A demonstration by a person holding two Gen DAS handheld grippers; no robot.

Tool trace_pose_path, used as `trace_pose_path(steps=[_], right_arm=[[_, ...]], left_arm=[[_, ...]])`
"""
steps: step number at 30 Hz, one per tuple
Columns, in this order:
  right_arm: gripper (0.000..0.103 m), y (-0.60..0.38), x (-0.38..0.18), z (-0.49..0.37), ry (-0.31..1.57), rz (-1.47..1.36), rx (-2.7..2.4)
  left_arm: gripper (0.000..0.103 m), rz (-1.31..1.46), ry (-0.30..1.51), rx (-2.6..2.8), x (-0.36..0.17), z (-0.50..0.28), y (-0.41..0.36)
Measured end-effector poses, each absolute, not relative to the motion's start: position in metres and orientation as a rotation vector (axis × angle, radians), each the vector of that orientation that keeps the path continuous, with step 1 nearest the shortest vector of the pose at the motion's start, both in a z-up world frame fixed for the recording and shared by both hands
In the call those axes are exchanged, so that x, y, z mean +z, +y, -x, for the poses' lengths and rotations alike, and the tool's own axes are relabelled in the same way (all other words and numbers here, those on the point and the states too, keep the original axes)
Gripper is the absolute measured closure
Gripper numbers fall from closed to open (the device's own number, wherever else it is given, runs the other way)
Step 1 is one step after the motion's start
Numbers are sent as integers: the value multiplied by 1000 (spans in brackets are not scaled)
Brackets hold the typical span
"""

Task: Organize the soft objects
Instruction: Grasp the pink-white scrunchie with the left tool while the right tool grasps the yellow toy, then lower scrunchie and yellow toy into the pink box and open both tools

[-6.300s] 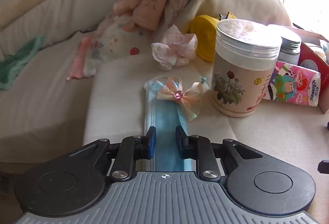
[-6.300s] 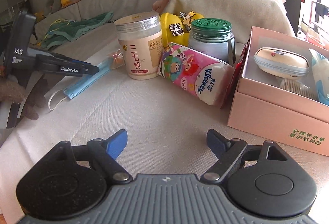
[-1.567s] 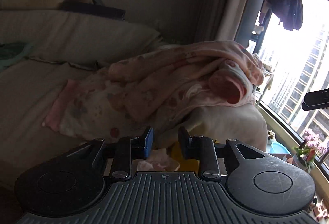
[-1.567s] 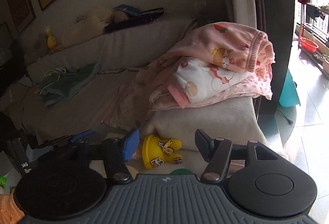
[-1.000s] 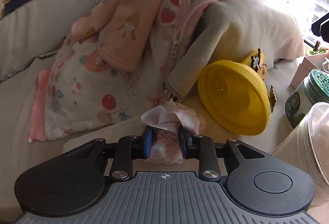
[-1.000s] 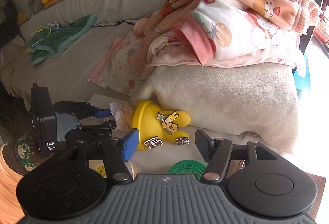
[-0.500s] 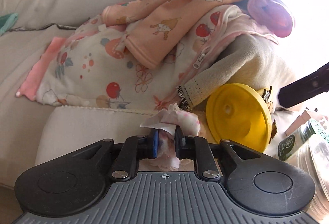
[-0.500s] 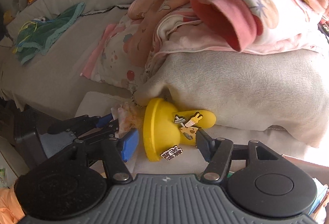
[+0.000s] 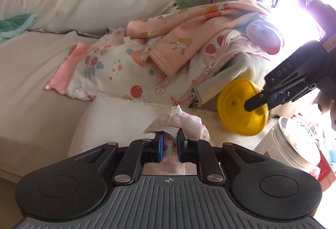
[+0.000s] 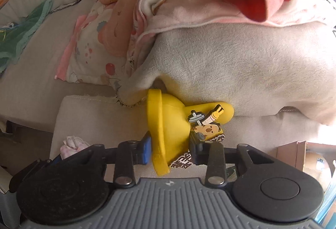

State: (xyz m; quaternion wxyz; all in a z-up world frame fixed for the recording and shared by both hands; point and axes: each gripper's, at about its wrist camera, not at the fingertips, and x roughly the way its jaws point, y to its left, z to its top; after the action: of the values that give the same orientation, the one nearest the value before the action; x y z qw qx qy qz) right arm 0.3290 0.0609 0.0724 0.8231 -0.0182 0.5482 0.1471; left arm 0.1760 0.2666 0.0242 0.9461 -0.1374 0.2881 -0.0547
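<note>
My left gripper (image 9: pixel 169 146) is shut on a small crumpled pink-and-white cloth (image 9: pixel 190 125) and holds it just above the beige cushion (image 9: pixel 117 122). The cloth also shows low at the left of the right wrist view (image 10: pixel 72 144). My right gripper (image 10: pixel 170 150) is shut on a yellow soft toy (image 10: pixel 172 122) with cartoon patches, its fingers on either side of the wide brim. In the left wrist view the toy (image 9: pixel 237 111) shows at right with the right gripper's fingers (image 9: pixel 264 98) on it.
A heap of pink printed baby clothes (image 9: pixel 168 54) lies over a cream fleece blanket (image 10: pixel 231 65) behind the toy. A green towel (image 10: pixel 21 33) lies far left on the sofa. A jar with a clear lid (image 9: pixel 294 138) and a pink box (image 10: pixel 294 151) stand at right.
My right gripper has moved in and shut on the yellow toy. My left gripper has lifted the pink cloth slightly and turned its view up and leftward.
</note>
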Motion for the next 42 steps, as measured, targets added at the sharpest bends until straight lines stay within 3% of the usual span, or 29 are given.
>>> trace_pose_path(steps=[1, 4, 14, 15, 22, 33, 38, 41, 42], right_arm=[[80, 57, 84, -323, 1132, 39, 314], [84, 43, 115, -309, 1057, 9, 348], [88, -29, 241, -228, 791, -77, 510], [92, -38, 249, -219, 773, -83, 517], [95, -130, 279, -155, 647, -129, 524], [95, -225, 247, -152, 658, -156, 367], [95, -242, 215, -175, 646, -124, 265], [95, -246, 178, -196, 658, -83, 225], [95, -245, 166, -202, 665, -73, 220]], left_arm=[[88, 280, 575, -104, 30, -172, 268], [88, 262, 524, -79, 57, -158, 272], [88, 148, 443, -113, 153, -114, 230], [88, 144, 442, -130, 159, -112, 221], [88, 150, 480, -320, 187, -115, 141], [88, 139, 588, -537, 152, -151, 13], [84, 227, 703, -605, 85, -185, -32], [83, 101, 879, -533, 40, -210, -62], [85, 33, 834, -503, 36, -208, -68]])
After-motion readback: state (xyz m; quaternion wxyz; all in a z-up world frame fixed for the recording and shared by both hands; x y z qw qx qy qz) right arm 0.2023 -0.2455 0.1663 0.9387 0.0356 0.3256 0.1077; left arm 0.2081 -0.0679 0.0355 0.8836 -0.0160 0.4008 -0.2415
